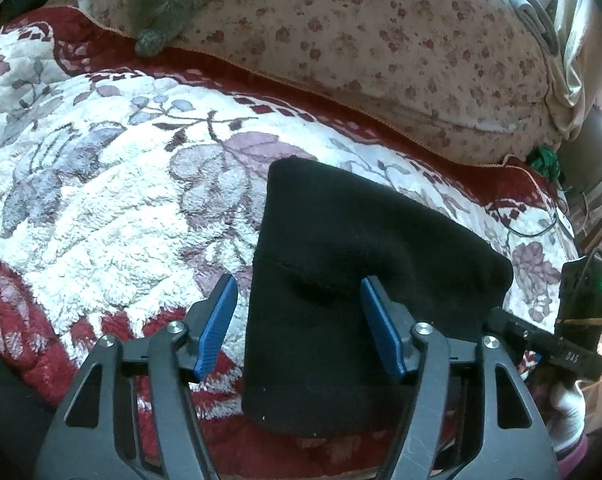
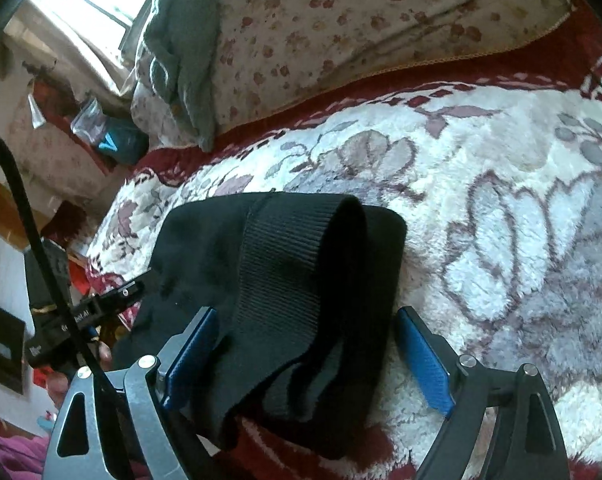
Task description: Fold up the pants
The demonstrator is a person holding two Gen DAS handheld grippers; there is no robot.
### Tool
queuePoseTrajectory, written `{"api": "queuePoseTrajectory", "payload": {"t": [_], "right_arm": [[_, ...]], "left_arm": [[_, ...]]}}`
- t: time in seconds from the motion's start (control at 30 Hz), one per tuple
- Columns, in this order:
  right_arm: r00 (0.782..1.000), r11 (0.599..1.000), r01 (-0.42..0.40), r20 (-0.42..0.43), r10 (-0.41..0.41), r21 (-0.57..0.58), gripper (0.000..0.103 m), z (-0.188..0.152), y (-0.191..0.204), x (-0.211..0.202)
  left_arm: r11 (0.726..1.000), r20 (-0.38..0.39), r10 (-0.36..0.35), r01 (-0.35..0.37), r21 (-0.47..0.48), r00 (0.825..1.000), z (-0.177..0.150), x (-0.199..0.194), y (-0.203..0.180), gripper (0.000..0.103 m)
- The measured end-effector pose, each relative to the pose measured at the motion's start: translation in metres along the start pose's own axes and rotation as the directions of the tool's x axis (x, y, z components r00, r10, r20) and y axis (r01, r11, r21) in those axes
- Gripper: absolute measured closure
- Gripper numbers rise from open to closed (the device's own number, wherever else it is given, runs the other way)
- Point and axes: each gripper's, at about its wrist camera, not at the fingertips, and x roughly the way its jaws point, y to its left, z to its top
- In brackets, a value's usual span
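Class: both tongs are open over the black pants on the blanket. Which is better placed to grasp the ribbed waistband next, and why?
Right. The right tongs straddle the ribbed waistband of the pants; the left tongs sit over the plain edge.

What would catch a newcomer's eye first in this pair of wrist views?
The folded black fleece pants stand out, a dark block on the fluffy white blanket with mauve flowers and red border. Both open claws frame them: the left claw straddles one edge, and the right claw straddles the ribbed black waistband. Behind lies a cream quilt with small red flowers, a grey knitted garment draped over it.
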Motion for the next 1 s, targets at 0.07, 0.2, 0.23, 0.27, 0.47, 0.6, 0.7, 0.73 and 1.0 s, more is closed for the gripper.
{"api": "queuePoseTrajectory", "payload": {"t": [0.07,0.2,0.23,0.27,0.47,0.6,0.7,0.73,1.0], "right_arm": [[1.000,1.000,0.003,-0.008,-0.003,-0.004,0.013,0.001,-0.001,0.003],[1.000,1.000,-0.023,-0.007,0.023,0.013,0.008,0.001,-0.005,0.006],[0.999,0.999,-0.032,-0.003,0.032,0.023,0.008,0.000,-0.006,0.006],[0.999,0.998,-0.044,0.002,0.044,0.035,0.007,-0.001,-0.008,0.006],[0.997,0.997,-0.071,0.026,0.070,0.021,0.000,-0.003,-0.006,0.007],[1.000,0.998,-0.017,0.018,0.018,-0.066,0.010,-0.006,0.006,0.010],[0.999,0.992,0.000,0.036,0.005,-0.127,0.030,-0.008,0.013,0.011],[0.999,0.994,-0.012,0.042,0.017,-0.111,0.032,-0.009,0.011,0.010],[0.996,0.988,-0.049,0.067,0.059,-0.143,0.056,0.005,0.023,-0.007]], "left_arm": [[1.000,-0.003,-0.004,0.004,-0.003,1.000,0.002,0.002,0.000,0.039],[1.000,0.003,-0.006,0.006,0.001,1.000,0.003,0.005,0.001,0.036],[1.000,0.003,-0.009,0.009,0.001,1.000,0.003,0.006,0.001,0.036],[1.000,0.001,-0.012,0.012,0.001,1.000,0.003,0.008,0.001,0.036],[0.999,-0.016,-0.035,0.035,-0.009,0.999,0.005,0.018,-0.001,0.035],[0.998,-0.022,-0.063,0.062,-0.022,0.998,0.004,0.025,0.000,0.035],[0.997,-0.016,-0.071,0.071,0.006,0.997,0.003,0.027,-0.004,0.037],[0.997,-0.009,-0.070,0.071,0.023,0.997,0.002,0.027,-0.006,0.041],[0.993,-0.004,-0.112,0.112,0.024,0.994,0.011,0.014,-0.002,0.072]]}}
